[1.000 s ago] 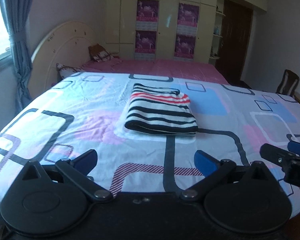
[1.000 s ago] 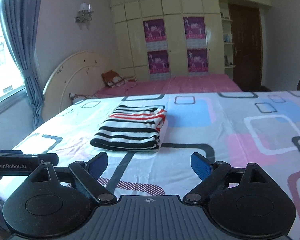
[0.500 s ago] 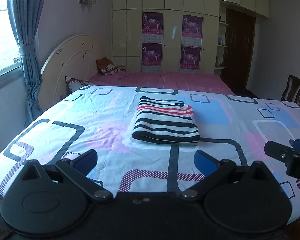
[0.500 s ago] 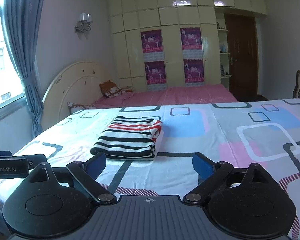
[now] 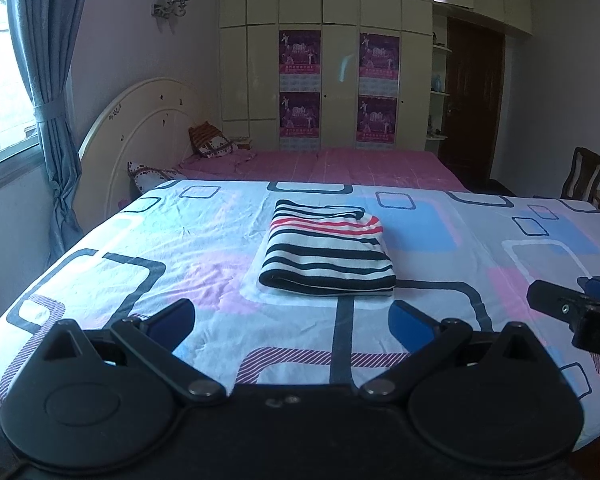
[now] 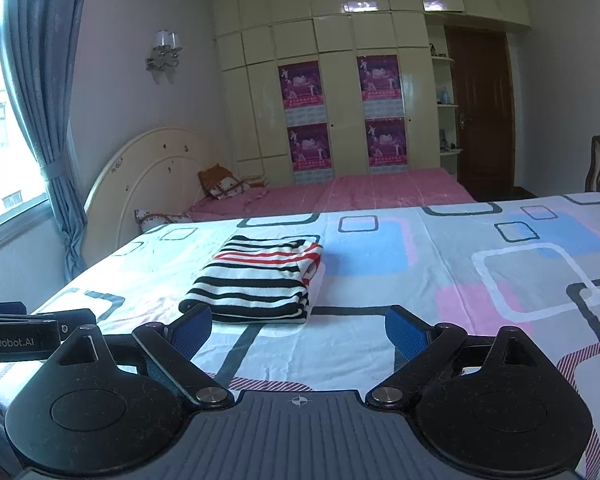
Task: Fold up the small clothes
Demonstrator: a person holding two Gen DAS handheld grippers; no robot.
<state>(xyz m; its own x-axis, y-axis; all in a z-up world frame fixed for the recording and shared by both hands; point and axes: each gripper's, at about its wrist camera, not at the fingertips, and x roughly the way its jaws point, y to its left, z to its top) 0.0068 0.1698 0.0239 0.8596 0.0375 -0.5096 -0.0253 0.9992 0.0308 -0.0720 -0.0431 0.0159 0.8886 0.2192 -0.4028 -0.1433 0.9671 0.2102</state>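
Observation:
A striped garment (image 5: 326,254), white with black and red stripes, lies folded into a neat rectangle on the patterned bedsheet (image 5: 140,256). It also shows in the right wrist view (image 6: 260,282). My left gripper (image 5: 292,318) is open and empty, held back from the garment near the bed's front edge. My right gripper (image 6: 298,330) is open and empty, just short of the garment's near edge. The right gripper's side shows at the right of the left wrist view (image 5: 572,310), and the left gripper's side at the left of the right wrist view (image 6: 28,332).
The bed's front edge lies just under both grippers. A pink bed (image 5: 340,164) with pillows (image 5: 212,142) and a headboard (image 5: 140,128) stands behind. A wooden chair (image 5: 584,174) is at the right, a curtain (image 5: 48,100) at the left, a wardrobe (image 5: 332,68) at the back.
Both grippers have drawn back and tilted up, so more of the room shows and the garment sits lower in both views. The garment has not moved. Both grippers stay open.

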